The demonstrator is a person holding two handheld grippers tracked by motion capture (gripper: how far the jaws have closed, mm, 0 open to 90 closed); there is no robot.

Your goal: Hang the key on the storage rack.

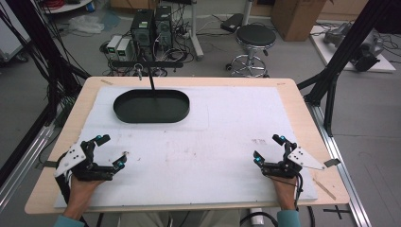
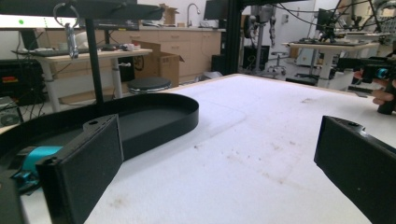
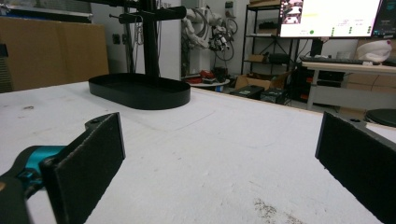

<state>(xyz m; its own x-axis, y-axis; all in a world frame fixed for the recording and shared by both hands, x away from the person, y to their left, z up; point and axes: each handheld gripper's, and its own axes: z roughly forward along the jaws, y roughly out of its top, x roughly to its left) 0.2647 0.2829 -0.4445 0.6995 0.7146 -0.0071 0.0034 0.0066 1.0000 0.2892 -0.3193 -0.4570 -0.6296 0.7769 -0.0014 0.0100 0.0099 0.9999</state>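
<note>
Both the left gripper [image 1: 111, 152] and right gripper [image 1: 268, 148] rested wide-jawed and empty on the white foam-covered table [image 1: 213, 142], seemingly poised, the oval black metal tray [image 1: 151, 107] well ahead.

Items partly out of view

Black oval tray [image 2: 140, 122] is running off at 9 o'clock behind the near jaw; stand's upright [image 3: 150, 37] is hiding its far rim.

Matt black oval tray [image 1: 151, 107] on a scuffed white sheet [image 1: 213, 142] over a pale wooden table [image 1: 302, 109].
</note>
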